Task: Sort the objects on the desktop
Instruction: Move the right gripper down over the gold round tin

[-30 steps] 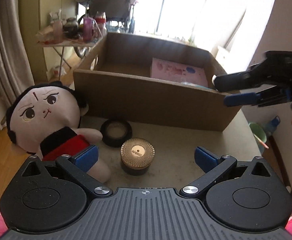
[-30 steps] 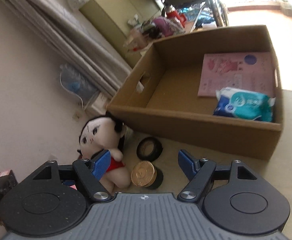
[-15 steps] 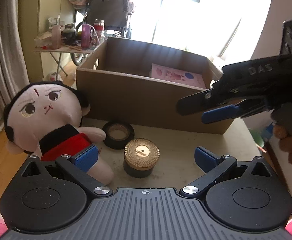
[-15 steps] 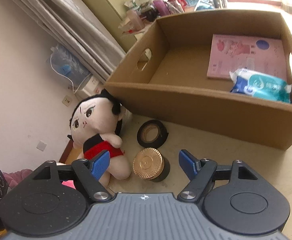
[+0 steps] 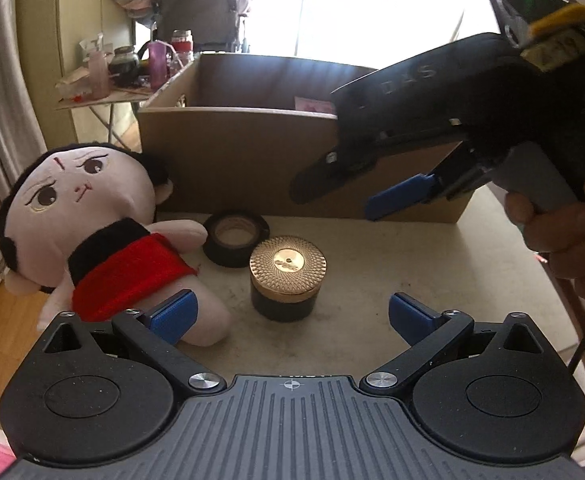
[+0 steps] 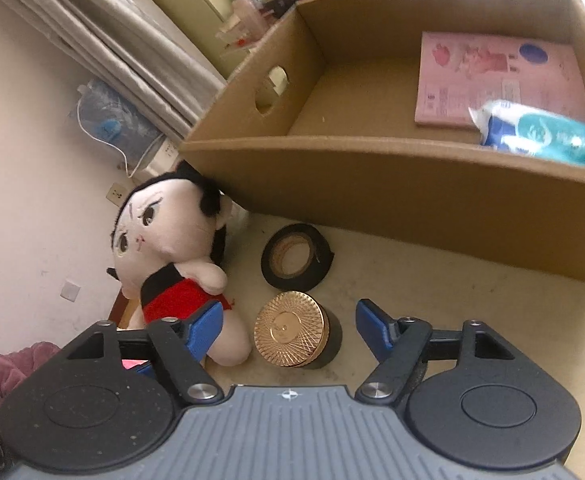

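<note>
A black jar with a gold lid (image 5: pixel 287 278) (image 6: pixel 292 336) stands on the beige table (image 5: pixel 432 264), between a plush doll in red (image 5: pixel 92 232) (image 6: pixel 172 256) on its left and a black tape roll (image 5: pixel 236 238) (image 6: pixel 296 256) just behind it. My left gripper (image 5: pixel 290 314) stands open with the jar ahead between its blue fingertips, nothing touching. My right gripper (image 6: pixel 288 326) hovers over the jar, its jaws closing, the pads still apart from it. In the left wrist view the right gripper (image 5: pixel 344 196) comes in from the upper right, held by a hand (image 5: pixel 564 236).
An open cardboard box (image 5: pixel 244 160) (image 6: pixel 372 184) stands behind the objects, holding a pink booklet (image 6: pixel 496 76) and a blue-white tissue pack (image 6: pixel 540 134). A cluttered side table (image 5: pixel 104 92) and curtains lie beyond at the left.
The right gripper has come down and leftward toward the jar, now large in the left wrist view. Its jaws have narrowed slightly. The left gripper has sunk a little closer to the jar.
</note>
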Action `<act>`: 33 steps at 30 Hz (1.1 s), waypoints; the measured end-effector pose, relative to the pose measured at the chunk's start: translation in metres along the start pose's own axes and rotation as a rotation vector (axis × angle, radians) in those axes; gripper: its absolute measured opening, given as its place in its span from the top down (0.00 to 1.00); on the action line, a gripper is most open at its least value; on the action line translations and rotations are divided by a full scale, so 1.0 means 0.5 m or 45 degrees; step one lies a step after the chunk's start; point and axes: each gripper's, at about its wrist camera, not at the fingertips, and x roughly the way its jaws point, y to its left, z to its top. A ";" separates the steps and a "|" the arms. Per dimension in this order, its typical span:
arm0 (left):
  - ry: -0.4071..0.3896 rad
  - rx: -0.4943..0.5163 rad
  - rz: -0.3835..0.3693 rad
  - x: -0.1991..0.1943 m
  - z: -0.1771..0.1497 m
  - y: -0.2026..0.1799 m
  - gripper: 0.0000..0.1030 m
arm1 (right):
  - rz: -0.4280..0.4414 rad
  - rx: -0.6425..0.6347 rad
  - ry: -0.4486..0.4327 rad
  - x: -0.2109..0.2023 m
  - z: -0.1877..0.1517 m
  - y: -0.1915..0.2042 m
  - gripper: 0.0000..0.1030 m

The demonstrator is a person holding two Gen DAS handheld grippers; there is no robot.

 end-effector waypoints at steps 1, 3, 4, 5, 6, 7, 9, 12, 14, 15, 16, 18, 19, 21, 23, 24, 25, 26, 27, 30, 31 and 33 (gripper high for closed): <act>0.004 0.018 0.012 0.005 0.000 -0.004 0.04 | -0.001 0.003 0.012 0.007 0.000 -0.001 0.32; 0.011 0.062 0.022 0.013 -0.001 -0.013 0.08 | 0.000 -0.001 0.035 0.021 0.001 -0.003 0.35; 0.013 0.078 0.019 0.017 -0.001 -0.014 0.09 | 0.001 -0.006 0.045 0.027 0.002 -0.002 0.36; 0.018 0.088 0.017 0.022 -0.001 -0.015 0.10 | 0.000 -0.009 0.054 0.033 0.002 -0.002 0.37; 0.026 0.095 0.014 0.027 -0.002 -0.017 0.15 | -0.002 -0.012 0.065 0.040 0.003 -0.002 0.39; 0.040 0.098 0.010 0.034 -0.001 -0.018 0.22 | -0.003 -0.015 0.075 0.047 0.005 -0.001 0.39; 0.075 0.086 0.003 0.048 -0.001 -0.015 0.26 | -0.004 -0.014 0.091 0.060 0.008 -0.001 0.41; 0.112 0.065 -0.004 0.063 0.000 -0.010 0.29 | -0.006 -0.017 0.110 0.077 0.015 0.000 0.45; 0.125 0.064 -0.009 0.069 0.002 -0.009 0.31 | -0.004 -0.021 0.128 0.087 0.018 0.000 0.48; 0.131 0.067 -0.014 0.072 0.003 -0.010 0.32 | -0.001 -0.023 0.138 0.092 0.019 0.001 0.48; 0.137 0.069 -0.020 0.075 0.004 -0.010 0.32 | 0.002 -0.025 0.147 0.096 0.020 0.001 0.48; 0.150 0.068 -0.031 0.081 0.006 -0.010 0.32 | 0.002 -0.032 0.161 0.103 0.020 0.002 0.48; 0.157 0.067 -0.039 0.084 0.006 -0.011 0.32 | 0.001 -0.036 0.165 0.104 0.020 0.002 0.48; 0.165 0.069 -0.046 0.089 0.005 -0.012 0.32 | 0.007 -0.025 0.175 0.104 0.020 0.000 0.48; 0.170 0.074 -0.053 0.090 0.003 -0.015 0.32 | 0.021 -0.013 0.185 0.104 0.020 -0.003 0.48; 0.173 0.077 -0.058 0.090 0.002 -0.017 0.32 | 0.024 -0.012 0.188 0.103 0.019 -0.005 0.48; 0.173 0.082 -0.055 0.089 0.001 -0.019 0.32 | 0.025 -0.013 0.189 0.102 0.018 -0.005 0.48; 0.173 0.088 -0.050 0.088 -0.001 -0.021 0.32 | 0.025 -0.013 0.191 0.102 0.017 -0.006 0.48; 0.173 0.093 -0.048 0.087 -0.002 -0.022 0.32 | 0.022 -0.010 0.194 0.102 0.016 -0.007 0.48; 0.182 0.087 -0.042 0.086 -0.004 -0.024 0.30 | 0.019 -0.011 0.196 0.104 0.014 -0.009 0.48; 0.192 0.090 -0.039 0.088 -0.005 -0.025 0.30 | 0.022 -0.010 0.197 0.106 0.013 -0.009 0.48; 0.201 0.097 -0.035 0.091 -0.007 -0.029 0.30 | 0.022 -0.013 0.197 0.107 0.012 -0.009 0.48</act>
